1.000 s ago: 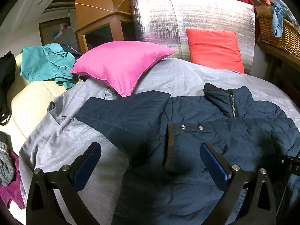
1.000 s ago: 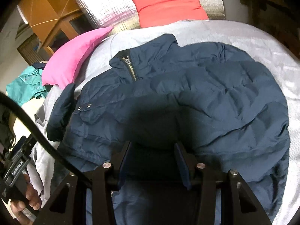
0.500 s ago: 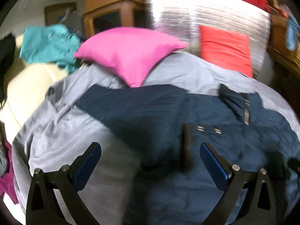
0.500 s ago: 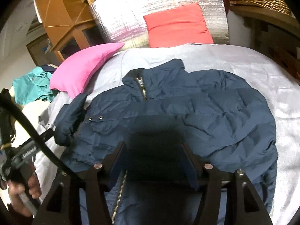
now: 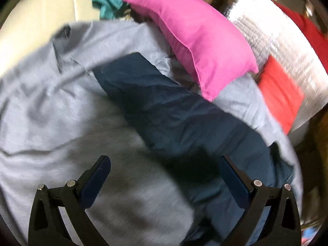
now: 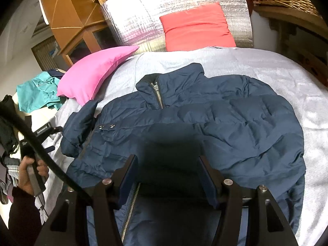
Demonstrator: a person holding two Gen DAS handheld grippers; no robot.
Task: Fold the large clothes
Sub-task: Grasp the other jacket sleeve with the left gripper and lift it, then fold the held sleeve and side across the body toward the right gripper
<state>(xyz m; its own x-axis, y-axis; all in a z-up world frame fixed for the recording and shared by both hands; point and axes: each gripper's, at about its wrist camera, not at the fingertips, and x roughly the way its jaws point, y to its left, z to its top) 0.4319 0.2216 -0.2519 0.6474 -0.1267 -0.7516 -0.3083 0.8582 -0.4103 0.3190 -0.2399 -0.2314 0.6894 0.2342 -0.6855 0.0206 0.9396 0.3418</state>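
Jacket, the puffy dark-blue zip-up one point(image 6: 205, 127), lies flat on the grey bed sheet point(image 6: 266, 65). Right gripper point(image 6: 168, 176) has just been opening, nothing pinched. Left gripper point(image 5: 164, 176) is wide. Grab the sleeve point(image 5: 155, 94) at 12 o'clock, near its end.

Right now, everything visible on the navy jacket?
The jacket is navy, quilted and puffy, looks like thin nylon, wrinkled. It lies spread flat on the grey sheet, stand collar toward the red pillow, metal zip partly open at the collar and showing again at the hem. Two snaps sit on a flap near one shoulder. One sleeve stretches out below the pink pillow. The right gripper hovers over the hem, jaws open, nothing pinched.
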